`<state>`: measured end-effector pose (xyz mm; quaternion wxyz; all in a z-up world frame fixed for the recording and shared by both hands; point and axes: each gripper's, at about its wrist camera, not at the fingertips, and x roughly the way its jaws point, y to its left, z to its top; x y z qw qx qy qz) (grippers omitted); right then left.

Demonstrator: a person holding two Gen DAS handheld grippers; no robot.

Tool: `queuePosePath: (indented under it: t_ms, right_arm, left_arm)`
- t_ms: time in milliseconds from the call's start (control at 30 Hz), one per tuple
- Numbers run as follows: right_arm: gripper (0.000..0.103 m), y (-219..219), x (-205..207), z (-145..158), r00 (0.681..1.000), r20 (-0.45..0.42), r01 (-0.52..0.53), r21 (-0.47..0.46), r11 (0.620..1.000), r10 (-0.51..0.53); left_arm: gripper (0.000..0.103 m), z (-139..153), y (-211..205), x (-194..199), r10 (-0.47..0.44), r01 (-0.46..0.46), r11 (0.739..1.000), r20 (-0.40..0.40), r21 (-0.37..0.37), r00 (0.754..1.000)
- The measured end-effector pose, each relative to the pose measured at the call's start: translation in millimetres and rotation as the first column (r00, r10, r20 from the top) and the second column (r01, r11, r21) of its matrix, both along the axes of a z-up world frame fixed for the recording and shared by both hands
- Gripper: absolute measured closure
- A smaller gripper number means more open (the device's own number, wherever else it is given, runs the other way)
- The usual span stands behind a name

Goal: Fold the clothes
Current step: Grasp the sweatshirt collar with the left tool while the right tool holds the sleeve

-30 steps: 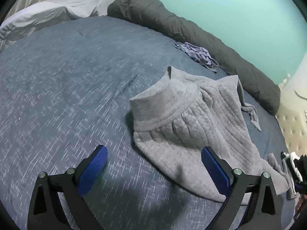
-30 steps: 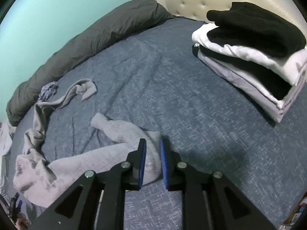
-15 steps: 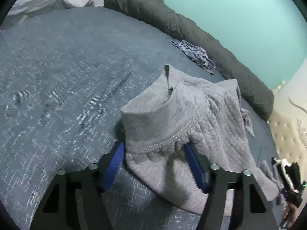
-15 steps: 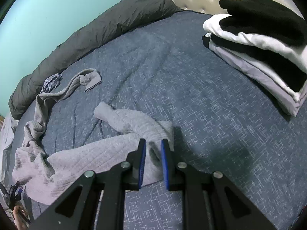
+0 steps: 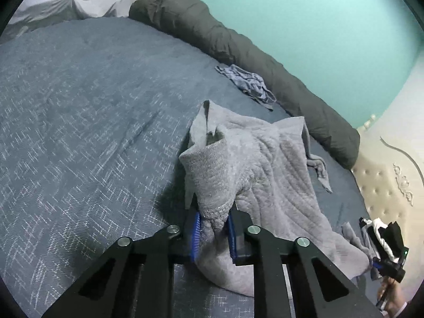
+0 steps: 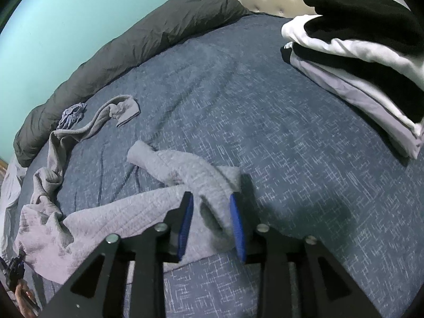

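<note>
My left gripper closing on the ribbed hem of the grey quilted sweatshirt, stretched across blue bedspread toward my right gripper, opening around its cuff. Only right view shows folded stack.

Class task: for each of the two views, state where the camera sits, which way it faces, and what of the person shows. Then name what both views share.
Left wrist: behind the left gripper, closing on the grey sweatshirt's hem; faces the teal wall; far hand visible.
Right wrist: behind the right gripper, opening around the sleeve cuff; faces the headboard and folded stack.
Shared: sweatshirt, dark rolled duvet.
</note>
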<state>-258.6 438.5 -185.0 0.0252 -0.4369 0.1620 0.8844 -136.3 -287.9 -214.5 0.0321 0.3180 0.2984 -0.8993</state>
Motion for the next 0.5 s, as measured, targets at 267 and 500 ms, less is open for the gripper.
queuePosePath:
  t_ms: [267, 500]
  right_arm:
    - [0.051, 1.6, -46.6, 8.6, 0.996, -0.027, -0.083, 0.046, 0.995, 0.085]
    - [0.05, -77.7, -100.7, -8.0, 0.945, 0.127, -0.322, 0.224, 0.92, 0.3]
  left_arm:
    - [0.09, 14.3, -4.3, 18.1, 0.006, -0.006, 0.999, -0.013, -0.051, 1.0]
    - [0.09, 8.9, -8.3, 19.7, 0.015, -0.015, 1.0, -0.008, -0.025, 1.0]
